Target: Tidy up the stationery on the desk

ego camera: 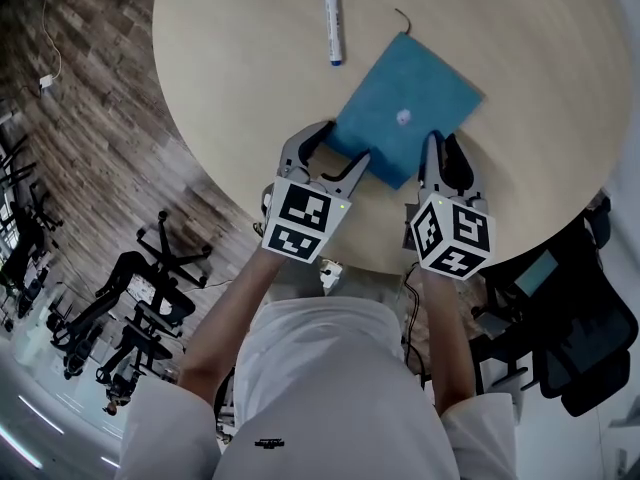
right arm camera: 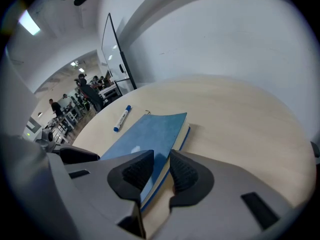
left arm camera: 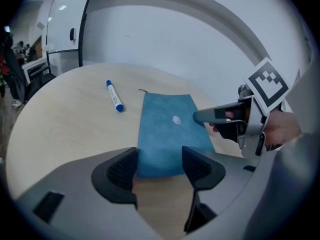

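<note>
A blue notebook (ego camera: 405, 108) (left arm camera: 167, 129) (right arm camera: 145, 134) lies closed on the round pale wooden table (ego camera: 250, 88), a thin cord at its far corner. A blue-and-white marker (ego camera: 332, 18) (left arm camera: 114, 96) (right arm camera: 122, 118) lies apart from it, further out on the table. My right gripper (ego camera: 441, 148) (right arm camera: 161, 161) has its jaws over the notebook's near right edge, pads against the cover and page block. My left gripper (ego camera: 340, 148) (left arm camera: 159, 159) stands open at the notebook's near left corner, the blue edge showing between its spread jaws without touching the pads.
The table's curved near edge runs just under both grippers. Black office chairs (ego camera: 150, 268) stand on the wood floor at the left, and another dark chair (ego camera: 580, 338) at the right. A whiteboard (right arm camera: 117, 49) and distant people show in the right gripper view.
</note>
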{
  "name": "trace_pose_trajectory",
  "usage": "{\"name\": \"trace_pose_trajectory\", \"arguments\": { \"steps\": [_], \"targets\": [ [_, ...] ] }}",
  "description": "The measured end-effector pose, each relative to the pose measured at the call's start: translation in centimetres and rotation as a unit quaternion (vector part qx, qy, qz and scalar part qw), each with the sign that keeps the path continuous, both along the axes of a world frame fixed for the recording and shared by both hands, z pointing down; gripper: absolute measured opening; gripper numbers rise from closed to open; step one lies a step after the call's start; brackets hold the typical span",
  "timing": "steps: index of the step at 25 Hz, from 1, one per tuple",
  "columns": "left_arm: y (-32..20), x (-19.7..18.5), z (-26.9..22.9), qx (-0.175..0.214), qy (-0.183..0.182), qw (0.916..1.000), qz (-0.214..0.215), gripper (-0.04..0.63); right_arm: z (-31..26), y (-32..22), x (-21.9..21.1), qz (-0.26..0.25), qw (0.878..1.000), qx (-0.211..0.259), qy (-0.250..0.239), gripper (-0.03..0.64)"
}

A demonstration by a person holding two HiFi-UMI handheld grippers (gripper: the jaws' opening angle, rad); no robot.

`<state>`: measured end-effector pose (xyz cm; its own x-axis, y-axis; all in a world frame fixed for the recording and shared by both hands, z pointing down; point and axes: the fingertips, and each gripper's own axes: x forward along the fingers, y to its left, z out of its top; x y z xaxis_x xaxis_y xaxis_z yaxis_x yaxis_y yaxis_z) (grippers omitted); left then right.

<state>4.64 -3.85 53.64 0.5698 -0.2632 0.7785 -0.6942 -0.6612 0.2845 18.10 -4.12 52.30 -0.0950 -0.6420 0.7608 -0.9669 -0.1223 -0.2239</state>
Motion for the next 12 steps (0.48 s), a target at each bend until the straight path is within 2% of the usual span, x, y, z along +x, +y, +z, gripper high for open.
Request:
{"name": "trace_pose_trajectory", "arguments": {
  "steps": [4,9,12],
  "targets": [
    [1.6,0.7,0.0,-0.013,0.008,0.9999,-0.007,0.295,0.0,-0.1,0.6,-0.023,1.000,0.001,0.011,0.118],
    [3.5,1.7,-0.3,-0.035,0.028,0.9986,-0.029,0.295,0.4,-0.4,1.4,-0.074,0.997,0.006,-0.004,0.118],
    [4.8,2.5,-0.4,-0.044,0.038,0.9977,-0.036,0.295,0.3,-0.6,1.8,-0.103,0.995,0.008,0.010,0.118]
  ]
}}
